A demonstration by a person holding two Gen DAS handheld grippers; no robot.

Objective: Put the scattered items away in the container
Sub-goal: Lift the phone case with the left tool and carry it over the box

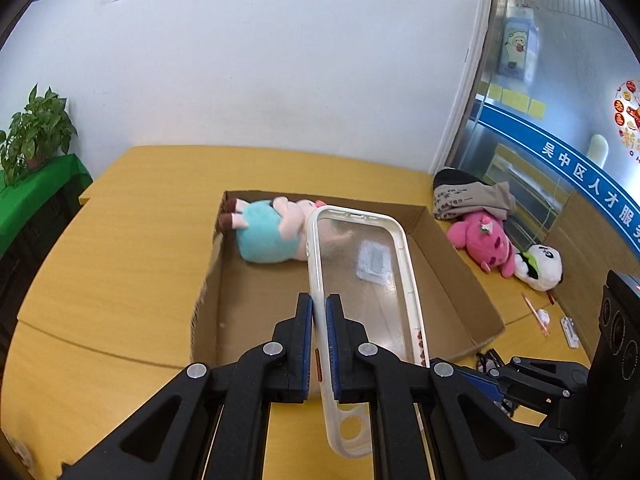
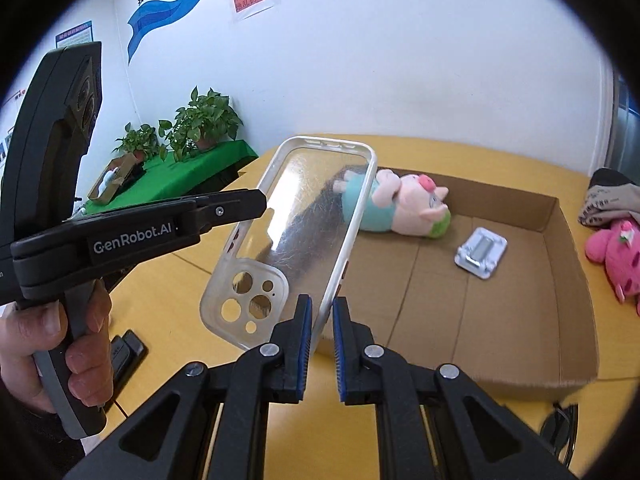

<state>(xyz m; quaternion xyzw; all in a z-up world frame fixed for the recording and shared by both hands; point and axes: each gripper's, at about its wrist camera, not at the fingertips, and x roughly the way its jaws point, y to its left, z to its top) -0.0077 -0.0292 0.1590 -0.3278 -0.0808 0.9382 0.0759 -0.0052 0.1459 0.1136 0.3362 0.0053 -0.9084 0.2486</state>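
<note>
My left gripper (image 1: pixel 319 312) is shut on the rim of a clear phone case (image 1: pixel 360 280) with a white frame, held in the air over the near edge of the open cardboard box (image 1: pixel 460 248). The case also shows in the right wrist view (image 2: pixel 304 216), with the left gripper (image 2: pixel 256 200) clamped on its left edge. My right gripper (image 2: pixel 322 320) has its jaws close around the case's right edge with small gaps showing. Inside the box lie a pig plush in a teal dress (image 2: pixel 404 204) and a small silver packet (image 2: pixel 481 253).
On the yellow table (image 1: pixel 120 264) right of the box lie a pink plush (image 1: pixel 484 244), a panda plush (image 1: pixel 540 266), folded cloth (image 1: pixel 468 196), a pencil (image 1: pixel 536 314) and a small white item (image 1: pixel 570 332). Dark glasses (image 2: pixel 560 428) lie near the box's front corner. A black device (image 2: pixel 126 350) lies at the left.
</note>
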